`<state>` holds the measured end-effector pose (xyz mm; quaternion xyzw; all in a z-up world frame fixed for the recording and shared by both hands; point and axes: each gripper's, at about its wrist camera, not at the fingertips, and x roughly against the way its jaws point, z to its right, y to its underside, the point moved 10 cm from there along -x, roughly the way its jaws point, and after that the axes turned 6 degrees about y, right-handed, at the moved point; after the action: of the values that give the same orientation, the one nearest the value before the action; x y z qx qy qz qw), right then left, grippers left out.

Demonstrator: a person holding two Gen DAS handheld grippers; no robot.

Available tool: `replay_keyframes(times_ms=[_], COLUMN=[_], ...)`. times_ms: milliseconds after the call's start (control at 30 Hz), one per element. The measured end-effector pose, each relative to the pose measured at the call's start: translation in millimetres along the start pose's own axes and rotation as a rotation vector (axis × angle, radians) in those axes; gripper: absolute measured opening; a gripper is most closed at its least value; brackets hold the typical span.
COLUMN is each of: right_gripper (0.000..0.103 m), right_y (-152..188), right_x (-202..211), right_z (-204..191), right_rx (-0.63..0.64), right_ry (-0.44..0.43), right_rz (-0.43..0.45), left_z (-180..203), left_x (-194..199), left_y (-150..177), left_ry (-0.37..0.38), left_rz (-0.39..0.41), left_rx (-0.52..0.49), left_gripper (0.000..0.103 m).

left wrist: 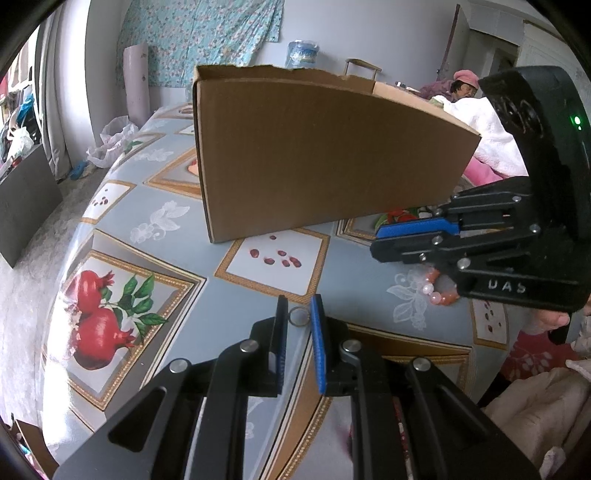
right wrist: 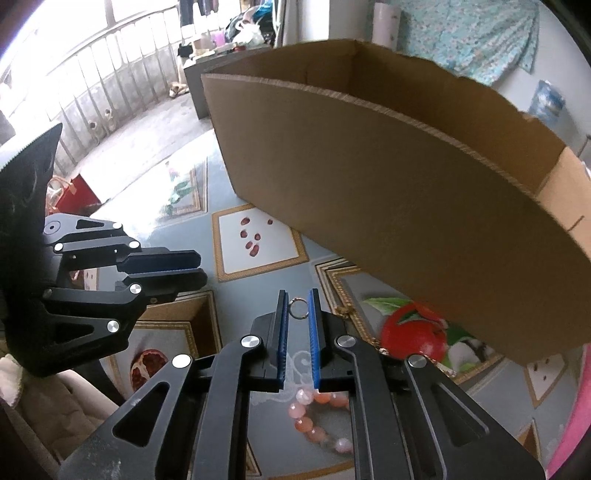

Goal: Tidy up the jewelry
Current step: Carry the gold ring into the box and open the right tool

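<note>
Left claw open, ring between; right claw open; bead bracelet, gold chain beneath, right view only.

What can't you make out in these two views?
- Cardboard box contents: both views, its near wall hides the inside.
- Bead bracelet: right wrist view, right gripper covers part.
- Gold chain: same view, runs behind a finger.
- Small ring: left wrist view, gripped or loose, unclear.

Pale wall with floral cloth, grey floor (carpeted), bright barred window
</note>
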<state>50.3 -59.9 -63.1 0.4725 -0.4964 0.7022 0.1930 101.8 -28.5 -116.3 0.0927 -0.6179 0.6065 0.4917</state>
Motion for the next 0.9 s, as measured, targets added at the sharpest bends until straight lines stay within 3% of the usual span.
replay_keyframes(times_ms=[300, 500, 600, 700, 900], right_gripper=[0.008, 0.008, 0.008, 0.008, 0.009], right_y=[-7.8, -40.9, -60.8, -78.5, -97.5], right_x=[46.6, 97.2, 106.7, 90.3, 36.8], right_z=[17.6, 42.5, 63.2, 86.5, 129.5], right_rx=[-0.060, -0.099, -0.101, -0.114, -0.169], right_ry=[-0.023, -0.056, -0.047, -0.042, -0.027], right_rz=[0.121, 0.286, 0.339, 0.325, 0.189], left_z=[12.4, 36.7, 48.9, 47.1, 28.6], left_x=[31.2, 77.4, 80.6, 62.6, -14.7], left_y=[-22.1, -80.0, -122.8, -147.7, -177.1], left_ry=[0.001, 0.061, 0.079, 0.069, 0.108], left_rz=[0.056, 0.200, 0.251, 0.234, 0.028], left_rx=[-0.031, -0.080, -0.120, -0.117, 0.014], left_gripper=[0.012, 0.012, 0.012, 0.012, 0.012])
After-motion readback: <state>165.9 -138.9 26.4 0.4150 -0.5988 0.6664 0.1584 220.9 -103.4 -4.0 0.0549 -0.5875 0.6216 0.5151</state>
